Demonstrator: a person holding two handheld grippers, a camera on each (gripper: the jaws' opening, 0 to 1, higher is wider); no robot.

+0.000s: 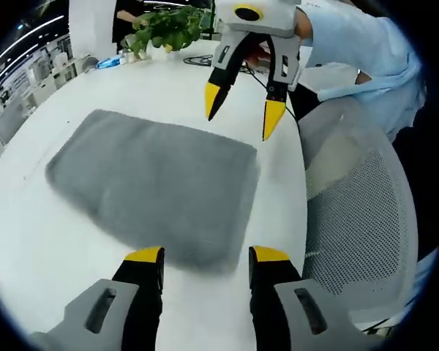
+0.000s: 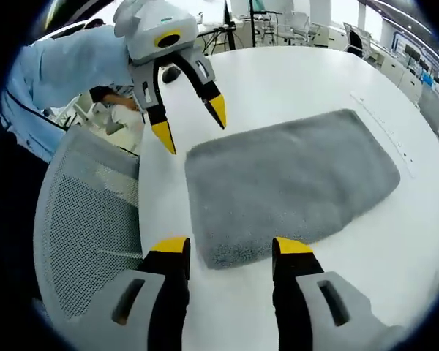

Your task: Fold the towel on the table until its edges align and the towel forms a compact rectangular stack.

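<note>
Left gripper view: the grey towel (image 1: 157,186) lies flat on the white counter (image 1: 36,241), and the left gripper (image 1: 206,255) hangs over its near edge, fingers (image 1: 145,254) spread wide and empty. Opposite, the right gripper (image 1: 238,115) hovers, fingers apart. Right gripper view: the same towel (image 2: 293,179) lies flat and the right gripper (image 2: 230,246) is poised at its near short edge, wide and empty, beside a mesh chair (image 2: 88,227). It looks like the pickup before a fold; next, both should pinch that edge's corners.
</note>
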